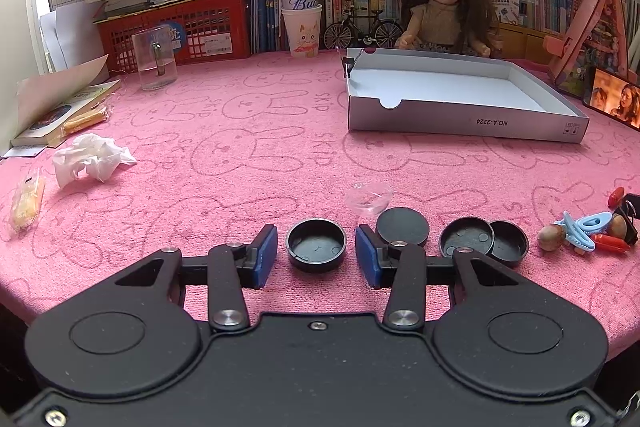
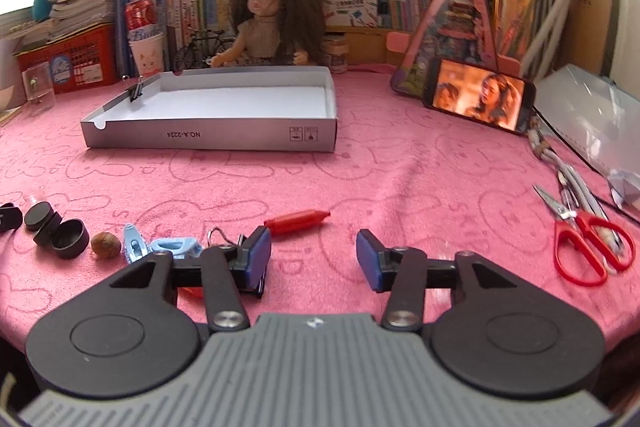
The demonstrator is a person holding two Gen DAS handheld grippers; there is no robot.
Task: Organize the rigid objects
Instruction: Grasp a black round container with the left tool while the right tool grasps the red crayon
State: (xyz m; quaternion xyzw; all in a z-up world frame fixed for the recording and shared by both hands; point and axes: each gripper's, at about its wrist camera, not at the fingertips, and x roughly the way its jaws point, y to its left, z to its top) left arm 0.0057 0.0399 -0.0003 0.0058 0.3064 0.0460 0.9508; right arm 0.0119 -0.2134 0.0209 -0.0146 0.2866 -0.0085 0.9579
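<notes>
Jaws of the left gripper (image 1: pixel 316 254) stand apart on either side of an upturned black cap (image 1: pixel 316 245) on the pink table (image 1: pixel 240 147), more caps (image 1: pixel 482 241) just right. Right gripper (image 2: pixel 314 254) hangs with jaws apart, nothing between them; a red marker (image 2: pixel 298 221) lies just ahead, the grey box (image 2: pixel 212 133) beyond.

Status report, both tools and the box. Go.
Left tool open, straddling a black cap. Right tool open, empty, red marker just ahead. Box empty, path open.
</notes>
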